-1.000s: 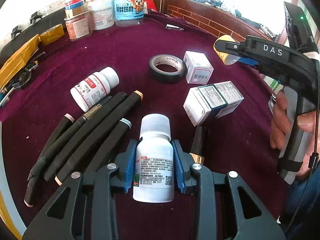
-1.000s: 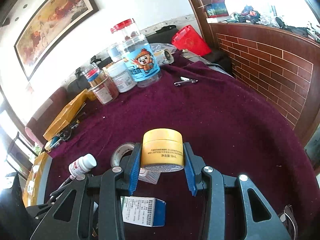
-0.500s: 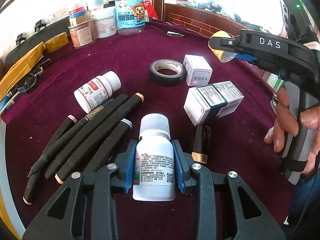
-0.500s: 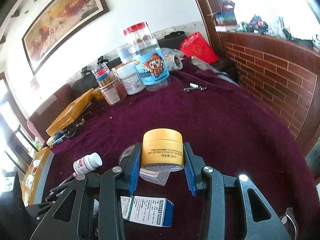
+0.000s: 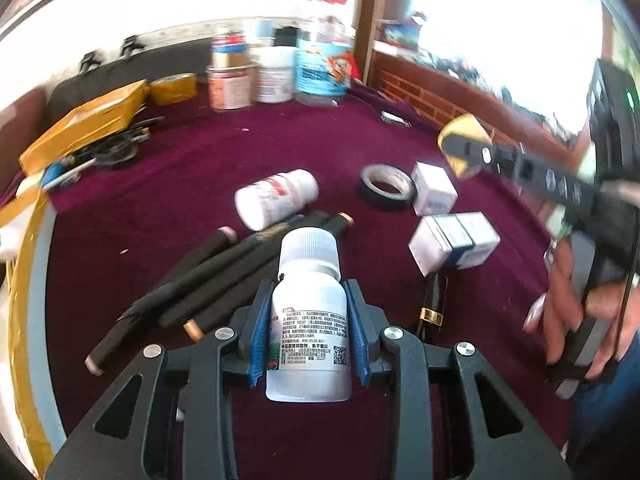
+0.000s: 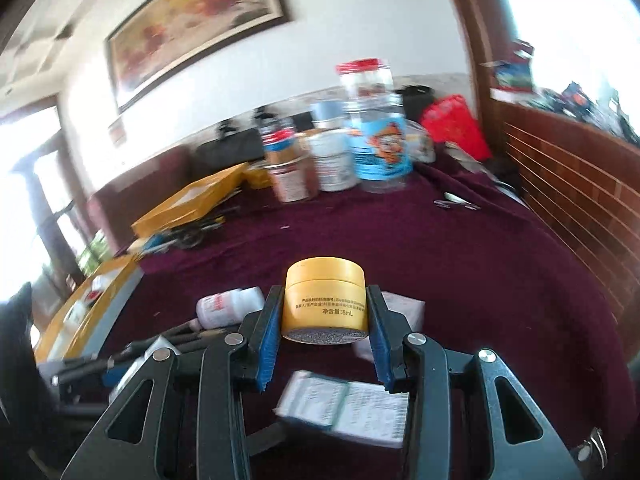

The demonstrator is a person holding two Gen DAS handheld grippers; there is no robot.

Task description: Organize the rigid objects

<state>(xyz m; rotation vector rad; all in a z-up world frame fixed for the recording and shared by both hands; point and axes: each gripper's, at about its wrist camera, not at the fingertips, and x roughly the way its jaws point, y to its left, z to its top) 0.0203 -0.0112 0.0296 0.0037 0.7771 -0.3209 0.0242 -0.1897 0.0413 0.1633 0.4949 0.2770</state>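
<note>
Much of the background was blurred, and the label print on the far jars (image 5: 276, 74) could not be read. The white bottle (image 5: 308, 322) was pinched between the blue pads of the left gripper (image 5: 308, 332), its long axis running along the fingers, cap pointing away over the black pens (image 5: 224, 276) on the maroon cloth (image 5: 168, 184). The yellow jar (image 6: 325, 299) was clamped upright, lid uppermost, in the right gripper (image 6: 325, 330), above a partly hidden white box (image 6: 344, 404).

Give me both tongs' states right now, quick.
Left tongs: closed on the white pill bottle.
Right tongs: closed on the small yellow jar.
</note>
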